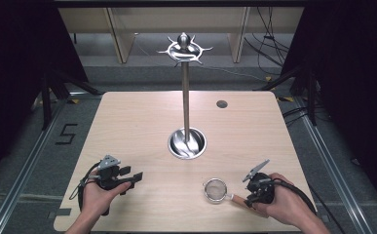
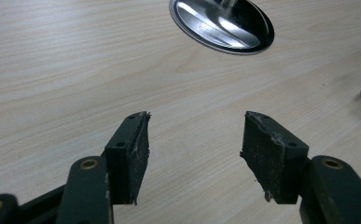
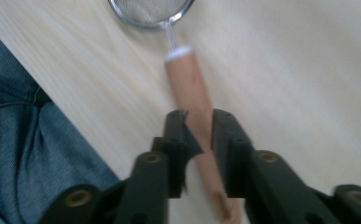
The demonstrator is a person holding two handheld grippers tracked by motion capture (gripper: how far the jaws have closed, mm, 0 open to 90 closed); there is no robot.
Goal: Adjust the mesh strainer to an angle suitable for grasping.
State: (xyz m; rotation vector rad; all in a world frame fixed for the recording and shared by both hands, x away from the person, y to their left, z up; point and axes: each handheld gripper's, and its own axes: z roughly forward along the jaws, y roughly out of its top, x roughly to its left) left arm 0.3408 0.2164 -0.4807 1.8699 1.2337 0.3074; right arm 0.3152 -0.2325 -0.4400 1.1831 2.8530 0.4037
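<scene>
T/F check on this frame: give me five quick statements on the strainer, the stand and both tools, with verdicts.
1. The right tool has the strainer by its wooden handle. True.
2. The left tool holds the strainer's mesh bowl. False: its jaws stand open over bare table with nothing between them.
3. The strainer hangs from a hook on the stand. False: it is low at the table's near edge, in the right tool.
4. The stand's post rises from a round metal base at mid-table. True.
5. The strainer's handle is black plastic. False: it is light wood with a white collar.
</scene>
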